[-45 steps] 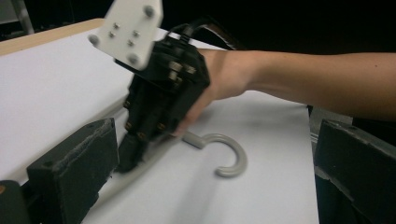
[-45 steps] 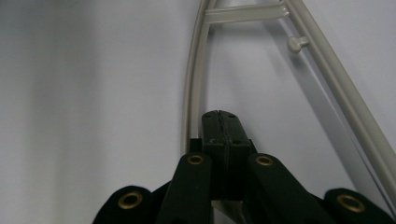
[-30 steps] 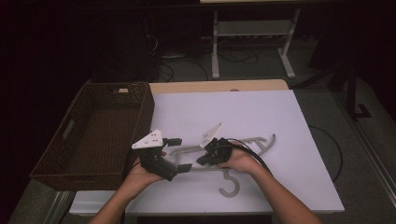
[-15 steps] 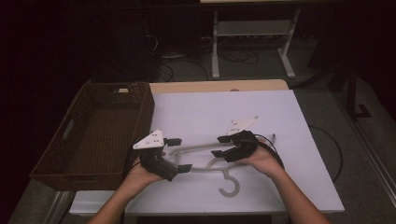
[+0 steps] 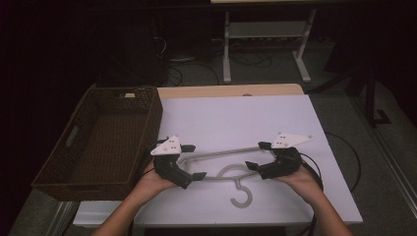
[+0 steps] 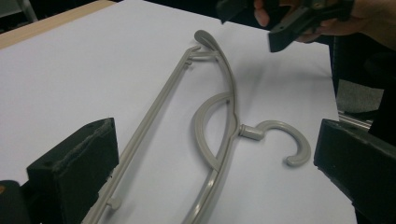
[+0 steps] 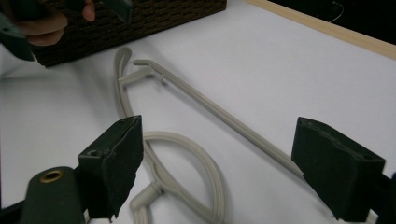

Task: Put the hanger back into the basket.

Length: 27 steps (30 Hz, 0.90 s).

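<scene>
Grey plastic hanger (image 5: 231,167), one, flat on the white table (image 5: 236,118).
Two grippers, left gripper (image 5: 191,161) and right gripper (image 5: 258,155), both jaws apart, right's just opened; one wicker basket (image 5: 98,142).

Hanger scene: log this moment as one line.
hanger: flat on white table | left gripper: open at its left end | right gripper: fingers just opened, nothing gripped, at right end | basket: left

We take this for a lab or test room: a white surface (image 5: 236,118) on a dim floor, loose cables (image 5: 196,61) trailing at the far side beside a metal stand (image 5: 265,34).
</scene>
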Tool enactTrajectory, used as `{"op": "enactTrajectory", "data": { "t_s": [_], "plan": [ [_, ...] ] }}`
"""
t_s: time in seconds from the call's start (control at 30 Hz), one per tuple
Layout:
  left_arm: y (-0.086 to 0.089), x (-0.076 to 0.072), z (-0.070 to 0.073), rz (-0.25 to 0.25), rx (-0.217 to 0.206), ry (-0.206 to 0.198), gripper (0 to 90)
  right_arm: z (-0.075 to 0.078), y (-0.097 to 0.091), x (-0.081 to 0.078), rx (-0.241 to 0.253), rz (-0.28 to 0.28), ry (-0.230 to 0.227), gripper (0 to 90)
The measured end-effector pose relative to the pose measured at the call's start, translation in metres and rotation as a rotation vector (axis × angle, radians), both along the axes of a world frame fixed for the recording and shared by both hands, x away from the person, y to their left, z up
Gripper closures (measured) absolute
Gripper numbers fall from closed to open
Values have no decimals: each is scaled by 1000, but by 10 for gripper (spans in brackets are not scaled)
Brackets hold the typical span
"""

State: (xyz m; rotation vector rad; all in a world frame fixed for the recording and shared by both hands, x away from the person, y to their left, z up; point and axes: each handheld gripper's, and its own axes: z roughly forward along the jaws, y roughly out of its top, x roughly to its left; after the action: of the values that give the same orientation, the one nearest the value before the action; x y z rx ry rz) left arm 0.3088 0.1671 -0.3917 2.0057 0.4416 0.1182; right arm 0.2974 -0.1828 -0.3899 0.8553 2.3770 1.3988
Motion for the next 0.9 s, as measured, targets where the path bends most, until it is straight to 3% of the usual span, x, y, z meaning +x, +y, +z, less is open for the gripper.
{"op": "enactTrajectory", "data": {
  "t_s": [0.37, 0.4, 0.43, 0.5, 0.53, 0.73, 0.9],
  "plan": [
    [-12, 18, -10, -38, 141, 22, 81, -9, -19, -19, 41, -50, 11, 160],
    [-14, 19, -11, -47, 151, 27, 160, -10, -22, -20, 41, -56, 13, 160],
    [-18, 21, -14, -68, 183, 36, 166, -10, -22, -20, 42, -56, 11, 160],
    [-20, 22, -16, -74, 208, 37, 169, -10, -22, -20, 42, -59, 9, 160],
    [-24, 24, -19, -98, 226, 50, 215, -11, -23, -19, 45, -59, 10, 160],
    [-35, 29, -27, -142, 263, 94, 300, -12, -22, -19, 37, -50, 13, 164],
    [-40, 28, -31, -158, 293, 86, 391, -13, -23, -18, 33, -52, 11, 165]
  ]
}}
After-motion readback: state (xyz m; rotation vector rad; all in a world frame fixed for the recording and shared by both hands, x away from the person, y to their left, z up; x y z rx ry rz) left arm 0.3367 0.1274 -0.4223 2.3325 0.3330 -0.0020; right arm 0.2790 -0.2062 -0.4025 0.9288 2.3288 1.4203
